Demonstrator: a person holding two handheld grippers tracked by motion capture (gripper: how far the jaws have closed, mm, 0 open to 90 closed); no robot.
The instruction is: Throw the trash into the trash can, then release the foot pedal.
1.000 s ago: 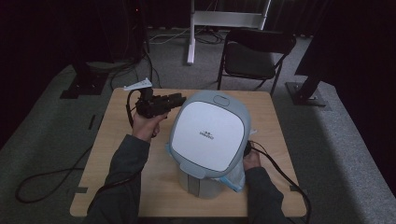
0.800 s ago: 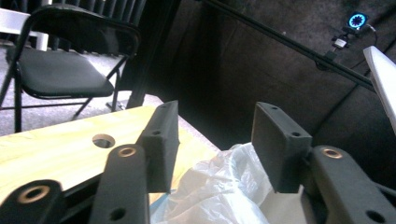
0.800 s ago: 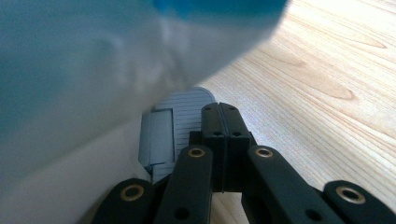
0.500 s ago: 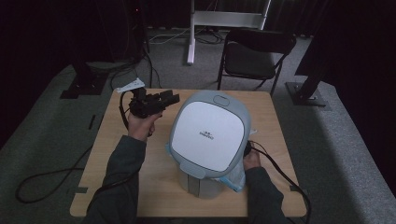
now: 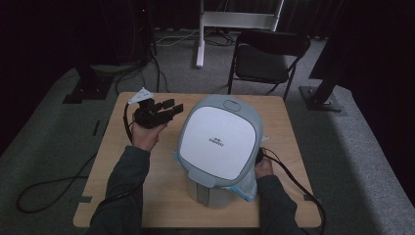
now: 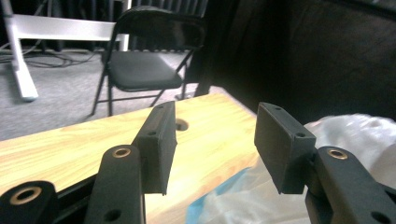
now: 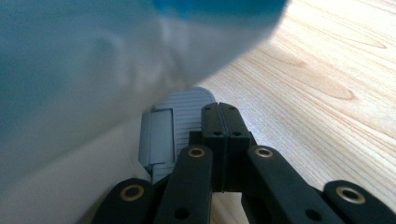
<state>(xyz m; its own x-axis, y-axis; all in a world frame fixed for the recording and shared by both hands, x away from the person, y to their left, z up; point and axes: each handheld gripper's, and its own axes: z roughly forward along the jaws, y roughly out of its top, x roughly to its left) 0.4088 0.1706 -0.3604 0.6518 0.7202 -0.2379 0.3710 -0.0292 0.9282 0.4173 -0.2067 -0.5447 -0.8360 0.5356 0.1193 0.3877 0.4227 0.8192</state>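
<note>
Standing near the middle of the wooden surface, toward five o'clock of its centre: a grey pedal bin with a white domed lid, its white-and-blue liner bag bulging out under the lid at the near right side. Resting by the bin's foot at four o'clock of the lid, the right hand, with a cable trailing off toward the near right corner. Showing in the right gripper view, the right tool with its two black jaws pressed flat together, nothing between them, pointing at the bin's ribbed grey pedal just beyond the tips, the bag hanging blurred above. Hovering at nine to ten o'clock of the bin, raised off the surface, the left tool in the left hand, aiming toward the lid. Standing moderately apart, its jaws, having just been widening, with nothing between them in the left gripper view; the bag's white plastic lying beyond them at four o'clock. Sitting past the far edge at one o'clock, a black folding chair.
</note>
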